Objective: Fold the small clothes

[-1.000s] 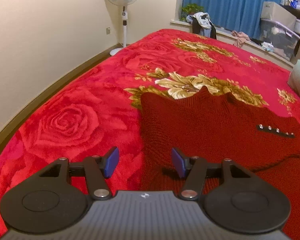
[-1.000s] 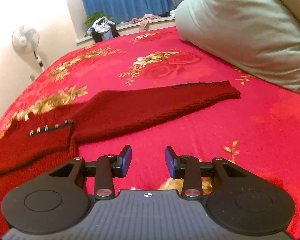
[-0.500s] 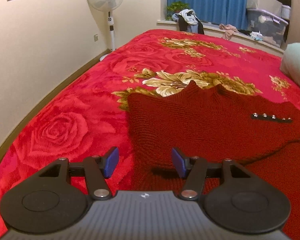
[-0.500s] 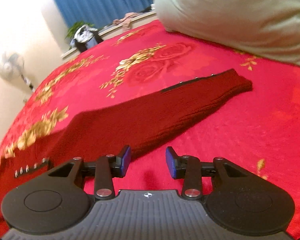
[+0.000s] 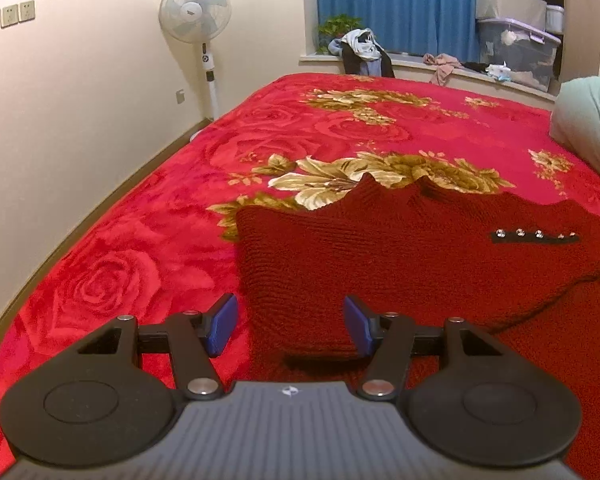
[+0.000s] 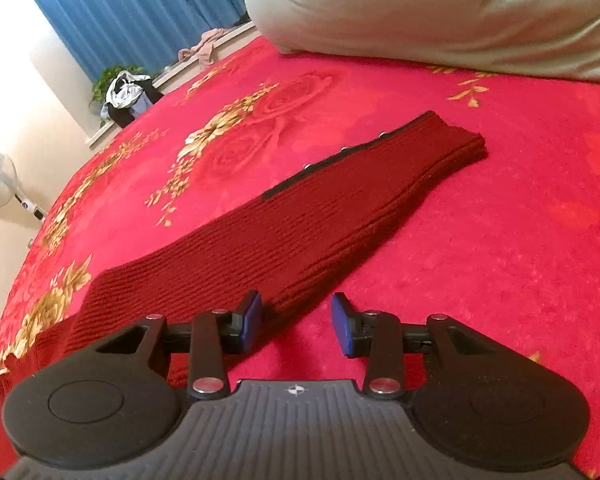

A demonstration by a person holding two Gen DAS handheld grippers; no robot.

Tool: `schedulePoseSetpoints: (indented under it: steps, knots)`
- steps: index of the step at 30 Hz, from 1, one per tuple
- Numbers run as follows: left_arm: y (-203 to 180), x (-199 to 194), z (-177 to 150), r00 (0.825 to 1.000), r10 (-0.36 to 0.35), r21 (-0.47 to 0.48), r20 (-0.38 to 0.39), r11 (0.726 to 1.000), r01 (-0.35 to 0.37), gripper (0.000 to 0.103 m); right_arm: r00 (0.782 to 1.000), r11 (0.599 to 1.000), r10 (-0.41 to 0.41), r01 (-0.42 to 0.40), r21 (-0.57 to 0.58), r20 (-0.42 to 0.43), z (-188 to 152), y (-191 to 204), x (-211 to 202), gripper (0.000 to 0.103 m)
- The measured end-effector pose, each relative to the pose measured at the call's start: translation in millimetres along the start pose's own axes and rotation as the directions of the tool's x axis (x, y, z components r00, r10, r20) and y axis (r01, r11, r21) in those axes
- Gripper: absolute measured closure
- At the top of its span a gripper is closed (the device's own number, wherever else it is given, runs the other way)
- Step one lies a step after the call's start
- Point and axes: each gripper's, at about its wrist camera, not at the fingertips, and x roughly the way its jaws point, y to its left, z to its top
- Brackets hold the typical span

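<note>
A dark red knitted sweater (image 5: 380, 248) lies flat on the red floral bedspread (image 5: 140, 248). A black strip with several metal studs (image 5: 536, 236) sits on it at the right. My left gripper (image 5: 288, 328) is open and empty, just above the sweater's near left edge. In the right wrist view one sleeve (image 6: 320, 216) stretches out toward its cuff (image 6: 452, 140), with studs along its far edge. My right gripper (image 6: 296, 324) is open and empty over the sleeve's near edge, its left finger above the knit.
A pale green pillow (image 6: 440, 12) lies at the head of the bed, beyond the cuff. A standing fan (image 5: 196, 12) is by the wall. A window sill with clothes (image 5: 360, 52) and storage boxes (image 5: 516, 44) lies past the bed's far edge.
My right gripper has moved along the sleeve toward the cuff and turned right. My left gripper has tilted up slightly and stays at the sweater's left edge. Both stay open.
</note>
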Motion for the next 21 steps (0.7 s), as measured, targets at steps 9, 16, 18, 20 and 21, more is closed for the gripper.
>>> schedulePoseSetpoints:
  steps: [9, 16, 18, 20, 21]
  knots:
    - [-0.1, 2.4, 0.3, 1.0, -0.001, 0.004, 0.0, 1.0, 0.001, 0.039, 1.0, 0.999, -0.015, 0.014, 0.045, 0.02, 10.1, -13.5, 2.9, 0.064]
    - [0.6, 2.5, -1.0, 1.0, -0.005, 0.008, -0.002, 1.0, 0.005, 0.039, 1.0, 0.999, -0.002, 0.001, 0.035, 0.026, 12.1, -18.4, 5.6, 0.084]
    - [0.7, 3.5, -2.0, 1.0, -0.003, 0.009, -0.006, 1.0, 0.004, 0.039, 1.0, 1.0, -0.006, 0.005, 0.026, 0.028, 12.7, -15.7, 6.6, 0.087]
    - [1.5, 3.6, -2.9, 1.0, -0.001, 0.008, -0.006, 1.0, 0.001, 0.039, 0.999, 1.0, -0.004, 0.003, 0.014, 0.035, 13.7, -12.2, 6.3, 0.092]
    - [1.8, 3.1, -3.0, 1.0, -0.001, 0.007, -0.006, 1.0, 0.001, 0.039, 0.999, 1.0, -0.004, 0.004, 0.003, 0.041, 14.1, -9.8, 5.7, 0.093]
